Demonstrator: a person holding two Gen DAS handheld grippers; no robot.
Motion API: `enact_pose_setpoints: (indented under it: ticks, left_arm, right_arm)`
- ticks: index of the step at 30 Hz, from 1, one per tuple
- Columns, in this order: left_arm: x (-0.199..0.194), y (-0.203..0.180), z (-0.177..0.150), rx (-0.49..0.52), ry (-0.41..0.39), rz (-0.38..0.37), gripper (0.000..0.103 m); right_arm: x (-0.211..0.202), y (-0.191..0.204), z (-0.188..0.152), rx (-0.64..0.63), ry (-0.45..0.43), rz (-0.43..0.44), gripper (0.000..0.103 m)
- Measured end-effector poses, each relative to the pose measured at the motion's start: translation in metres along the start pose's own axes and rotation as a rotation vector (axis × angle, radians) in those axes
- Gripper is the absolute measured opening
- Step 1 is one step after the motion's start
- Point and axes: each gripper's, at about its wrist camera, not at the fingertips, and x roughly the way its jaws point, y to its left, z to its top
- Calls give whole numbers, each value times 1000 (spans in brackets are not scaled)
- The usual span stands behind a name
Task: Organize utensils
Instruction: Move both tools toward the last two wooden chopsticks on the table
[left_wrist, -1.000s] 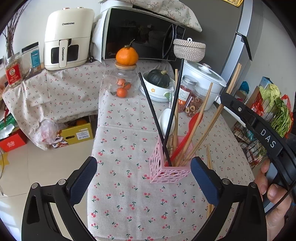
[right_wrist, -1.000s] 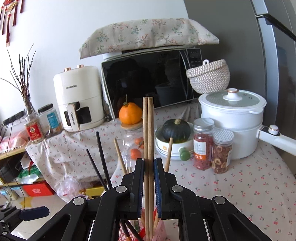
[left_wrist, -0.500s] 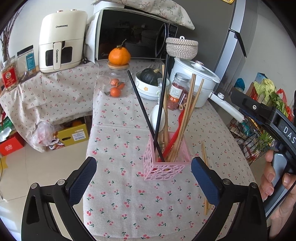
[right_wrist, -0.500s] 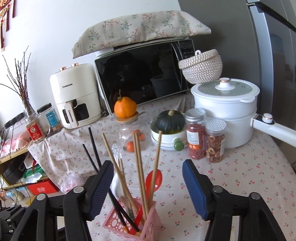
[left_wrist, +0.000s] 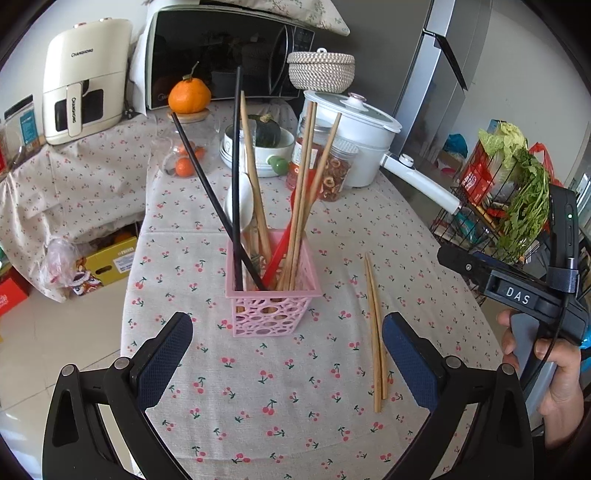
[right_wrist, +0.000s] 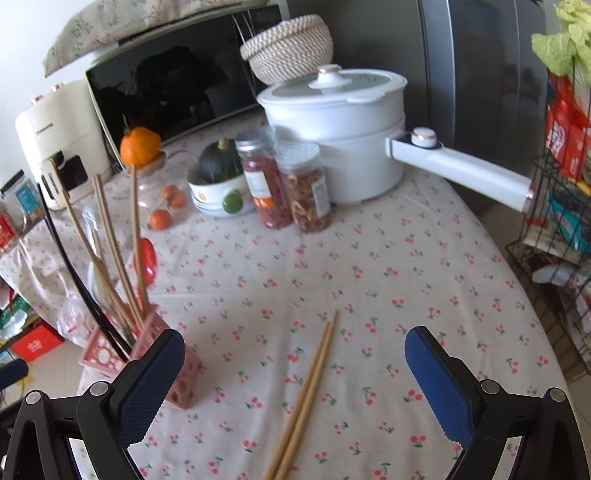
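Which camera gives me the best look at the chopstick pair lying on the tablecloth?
The left wrist view: the loose chopsticks lie whole, tip to end, right of the pink basket. The right wrist view shows them closer but runs their near ends off the bottom edge.

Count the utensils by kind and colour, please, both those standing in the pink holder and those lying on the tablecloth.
Black chopsticks in the pink holder: 2
Standing wooden chopsticks, as far as I can tell: 4
Loose wooden chopsticks on the tablecloth: 2
White spoon: 1
Red spoon: 1
Total: 10
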Motion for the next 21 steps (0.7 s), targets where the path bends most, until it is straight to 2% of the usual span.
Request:
enact_pose_setpoints:
  ticks: [6,12,16,21]
  left_arm:
    - [19,-18,-11,53,48,-4,103]
    - [42,-26,-22,75,87,-10,103]
    - [56,-30,-30,93,123,-25,103]
    - [65,-32,-35,111,145,-32,103]
  right_arm:
    - [29,-26,-24,-57,80,-80,99]
    - [60,-50,-34,-16,148,-57,99]
    - [79,-51,-39,-30,172,-55,99]
    - [100,-42,-48,-108,208,-85,99]
